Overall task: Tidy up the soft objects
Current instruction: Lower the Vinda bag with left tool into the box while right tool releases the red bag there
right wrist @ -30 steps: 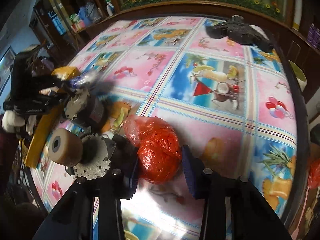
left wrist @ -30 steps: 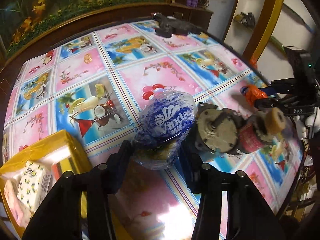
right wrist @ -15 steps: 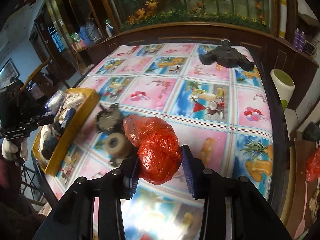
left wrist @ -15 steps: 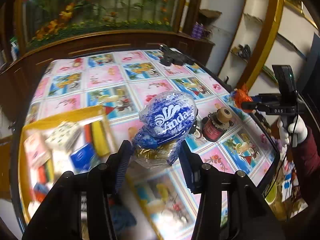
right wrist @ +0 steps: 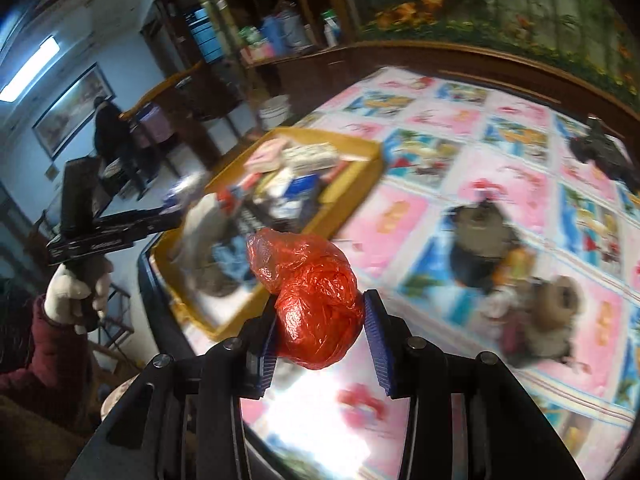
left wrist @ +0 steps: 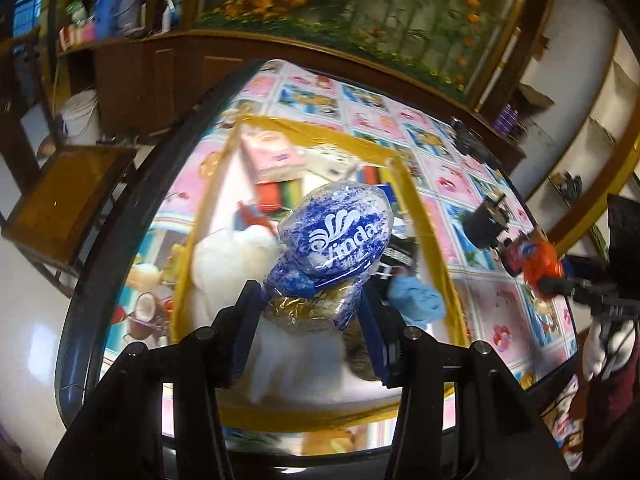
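Note:
My left gripper is shut on a blue and white plastic-wrapped tissue pack and holds it above the yellow box. The box holds several soft items: a pink tissue pack, a white plush, a light blue cloth. My right gripper is shut on a crumpled red plastic bag, held above the table to the right of the yellow box. The red bag also shows in the left wrist view.
The table has a pink and blue picture cloth. Two round metal motor parts lie on it right of the box. A black object lies at the far edge. A wooden stool stands left of the table.
Both grippers lifted and swung left with their loads. The left one now hangs over the yellow box; the right one has come closer to the box, away from the motor parts.

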`<state>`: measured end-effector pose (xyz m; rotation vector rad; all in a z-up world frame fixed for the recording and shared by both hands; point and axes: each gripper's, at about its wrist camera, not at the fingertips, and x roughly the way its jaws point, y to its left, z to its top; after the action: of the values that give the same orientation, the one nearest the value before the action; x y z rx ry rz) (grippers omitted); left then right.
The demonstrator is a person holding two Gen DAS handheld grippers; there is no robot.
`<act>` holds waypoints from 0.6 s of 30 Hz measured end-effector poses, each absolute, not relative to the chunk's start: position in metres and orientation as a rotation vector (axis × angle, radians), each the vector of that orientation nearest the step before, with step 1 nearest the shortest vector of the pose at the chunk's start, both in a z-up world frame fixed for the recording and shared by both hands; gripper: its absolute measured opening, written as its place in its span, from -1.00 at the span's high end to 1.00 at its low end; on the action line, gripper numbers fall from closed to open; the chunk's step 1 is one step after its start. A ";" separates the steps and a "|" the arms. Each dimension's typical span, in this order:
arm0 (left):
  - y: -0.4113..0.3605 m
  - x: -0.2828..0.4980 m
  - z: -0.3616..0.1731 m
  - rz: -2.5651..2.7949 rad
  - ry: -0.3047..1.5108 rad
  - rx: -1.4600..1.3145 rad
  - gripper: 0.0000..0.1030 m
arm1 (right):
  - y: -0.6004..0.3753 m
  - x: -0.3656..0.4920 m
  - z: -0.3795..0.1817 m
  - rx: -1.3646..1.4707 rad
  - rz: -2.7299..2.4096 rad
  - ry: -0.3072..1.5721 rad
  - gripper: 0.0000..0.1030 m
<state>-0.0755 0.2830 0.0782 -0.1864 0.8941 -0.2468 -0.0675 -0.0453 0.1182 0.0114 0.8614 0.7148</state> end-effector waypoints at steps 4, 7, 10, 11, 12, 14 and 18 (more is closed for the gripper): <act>0.295 -0.058 0.071 -0.213 0.900 -0.198 0.09 | 0.006 -0.064 0.112 -0.039 0.756 0.901 0.24; 0.300 -0.039 0.065 -0.202 0.913 -0.214 0.09 | 0.034 -0.057 0.110 -0.063 0.768 0.920 0.24; 0.303 -0.018 0.057 -0.195 0.937 -0.228 0.09 | 0.051 -0.044 0.113 -0.076 0.757 0.923 0.24; 0.303 -0.013 0.055 -0.193 0.940 -0.226 0.09 | 0.060 -0.039 0.115 -0.077 0.753 0.922 0.24; 0.302 -0.009 0.054 -0.192 0.943 -0.227 0.09 | 0.065 -0.032 0.116 -0.076 0.747 0.925 0.24; 0.302 -0.002 0.051 -0.184 0.947 -0.230 0.08 | 0.078 -0.021 0.114 -0.076 0.734 0.936 0.23; 0.303 0.004 0.049 -0.187 0.945 -0.246 0.05 | 0.099 -0.006 0.104 -0.082 0.729 0.967 0.23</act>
<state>0.0038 0.3027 0.0491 -0.2464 0.9450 -0.1873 -0.0059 0.0990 0.1038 -0.0818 0.9671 0.7286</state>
